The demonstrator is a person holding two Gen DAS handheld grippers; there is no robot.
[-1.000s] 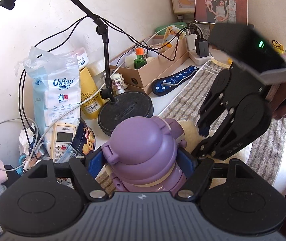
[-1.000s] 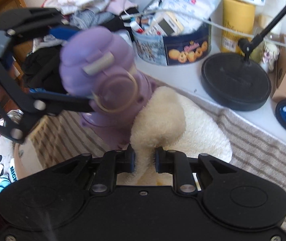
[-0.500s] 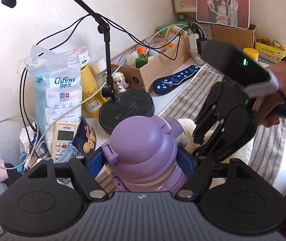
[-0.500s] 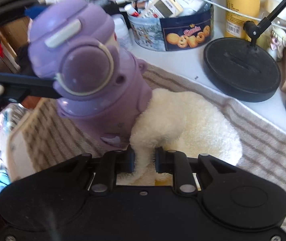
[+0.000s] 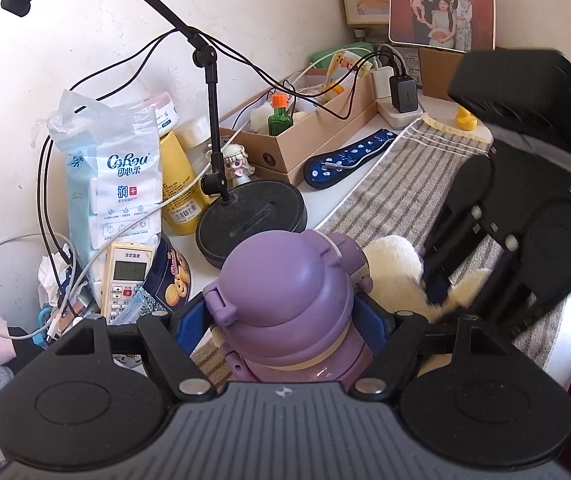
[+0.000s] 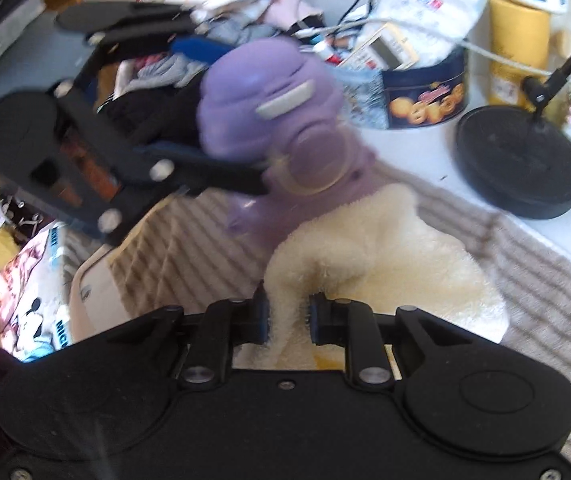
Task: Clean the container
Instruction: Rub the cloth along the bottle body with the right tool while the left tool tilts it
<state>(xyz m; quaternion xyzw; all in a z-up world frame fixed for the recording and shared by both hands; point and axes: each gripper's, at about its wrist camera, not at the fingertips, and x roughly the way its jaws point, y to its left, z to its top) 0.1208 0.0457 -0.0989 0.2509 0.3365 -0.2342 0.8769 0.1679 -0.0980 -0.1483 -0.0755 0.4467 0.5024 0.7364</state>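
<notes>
A purple lidded bottle (image 5: 289, 304) stands upright between the blue pads of my left gripper (image 5: 281, 320), which is shut on it above a striped towel (image 5: 397, 196). It also shows in the right wrist view (image 6: 281, 120), blurred, with the left gripper (image 6: 221, 112) clamped around it. My right gripper (image 6: 287, 318) is shut on a cream fluffy cloth (image 6: 381, 248) and presses it against the bottle's side. In the left wrist view the right gripper (image 5: 441, 300) and the cloth (image 5: 397, 272) sit just right of the bottle.
A black stand base (image 5: 251, 220) sits just behind the bottle. A cookie tin (image 5: 171, 276) with a remote, a tissue pack (image 5: 117, 176) and a yellow bottle (image 5: 179, 192) crowd the left. A cardboard box (image 5: 313, 136) and cables lie at the back.
The right gripper has moved with the cloth along the bottle's side, rising then dropping back lower and right. The bottle has turned slightly in the right wrist view. Both grips are unchanged.
</notes>
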